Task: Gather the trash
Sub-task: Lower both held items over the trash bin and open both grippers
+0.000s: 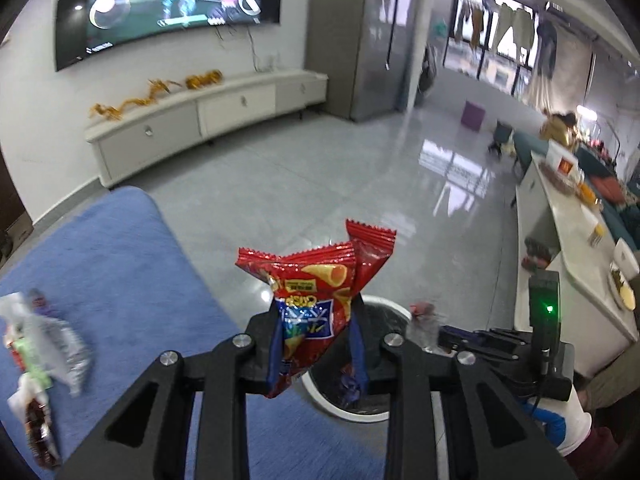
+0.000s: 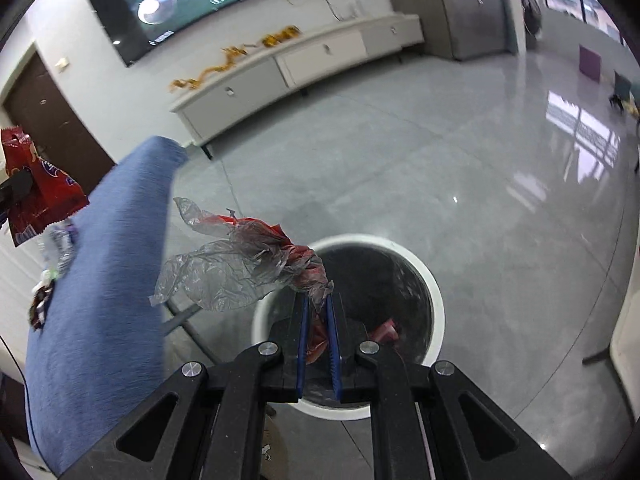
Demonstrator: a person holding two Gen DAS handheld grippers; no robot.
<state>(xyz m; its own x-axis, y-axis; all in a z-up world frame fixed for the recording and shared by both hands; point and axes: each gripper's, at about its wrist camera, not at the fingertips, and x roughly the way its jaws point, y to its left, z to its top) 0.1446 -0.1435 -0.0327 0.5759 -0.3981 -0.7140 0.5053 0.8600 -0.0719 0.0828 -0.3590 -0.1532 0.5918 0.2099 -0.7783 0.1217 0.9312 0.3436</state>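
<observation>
- The right gripper pinches a crumpled clear wrapper that trails up and left of its fingers.
- The bin gapes directly beneath those fingers, so the right is nearer.
- The left gripper clamps an upright red snack bag, with the bin rim just beyond.

Open mouth of my bin lies clear below; the blue-covered table edge crowds my left, bare floor lies open beyond.
</observation>
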